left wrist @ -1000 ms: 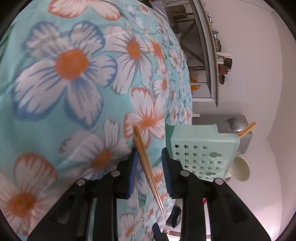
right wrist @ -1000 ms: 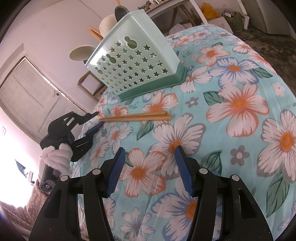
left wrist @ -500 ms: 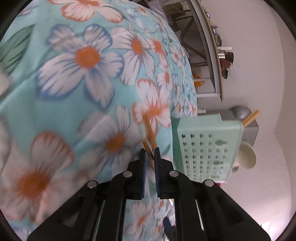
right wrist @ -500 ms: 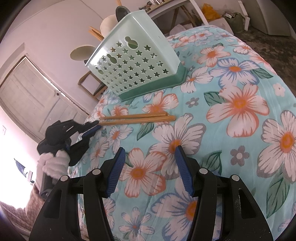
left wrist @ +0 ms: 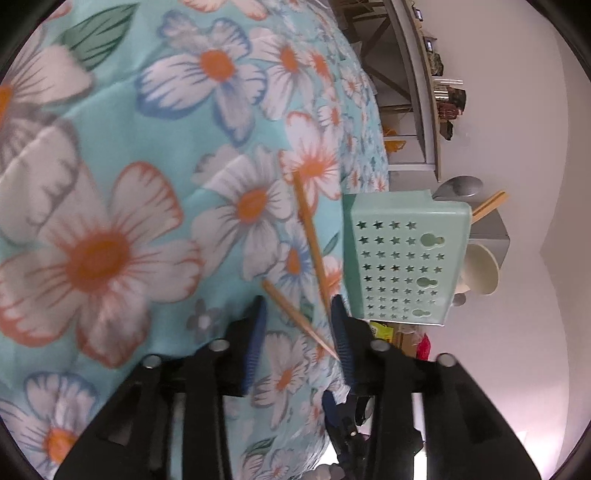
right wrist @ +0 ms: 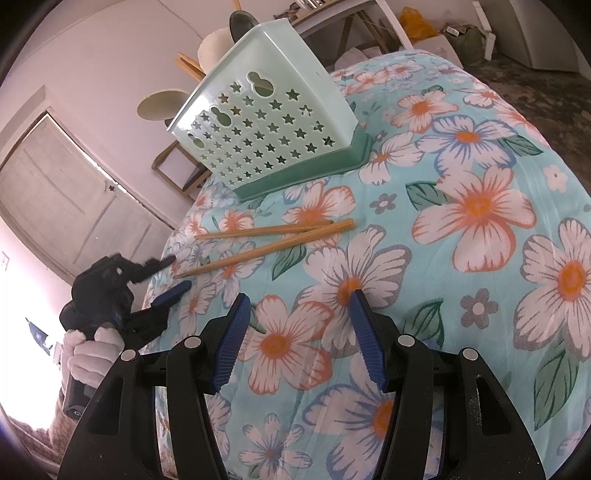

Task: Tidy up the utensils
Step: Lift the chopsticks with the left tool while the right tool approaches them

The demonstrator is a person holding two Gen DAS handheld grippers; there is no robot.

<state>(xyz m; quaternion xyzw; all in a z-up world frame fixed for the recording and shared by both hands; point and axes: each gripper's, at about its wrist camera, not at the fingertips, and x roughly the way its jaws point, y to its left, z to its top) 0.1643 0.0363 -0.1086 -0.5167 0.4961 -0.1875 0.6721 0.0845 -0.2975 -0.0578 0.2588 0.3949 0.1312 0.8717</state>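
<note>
Chopsticks (right wrist: 275, 236): two of them are lying loose on the floral cloth (right wrist: 461, 258) over the table, just in front of the mint basket (right wrist: 269, 122). They are crossing near their thick ends and splaying apart toward the thin tips, which are pointing at your left gripper (right wrist: 171, 273).

Your left gripper's fingers have just been opening. In the left wrist view one chopstick (left wrist: 299, 317) is slanting across the gap between them, its thin tip reaching the right finger (left wrist: 341, 339); the other (left wrist: 310, 240) is running up past that finger's tip toward the basket (left wrist: 402, 258). The pads are not pressing on either stick, so you are gripping nothing there. Your gloved hand (right wrist: 92, 350) is holding that gripper at the table's near-left edge.

Your right gripper (right wrist: 299, 332) is hovering over the cloth with fingers spread wide and nothing between them but fabric. It is sitting well apart from the chopsticks, on the near side.

The basket is standing on a darker green base (right wrist: 306, 173). More utensils are sticking out of its top: a pale round spoon (right wrist: 212, 48), a dark metal spoon (right wrist: 240, 22) and wooden chopstick ends (right wrist: 190, 66).
</note>
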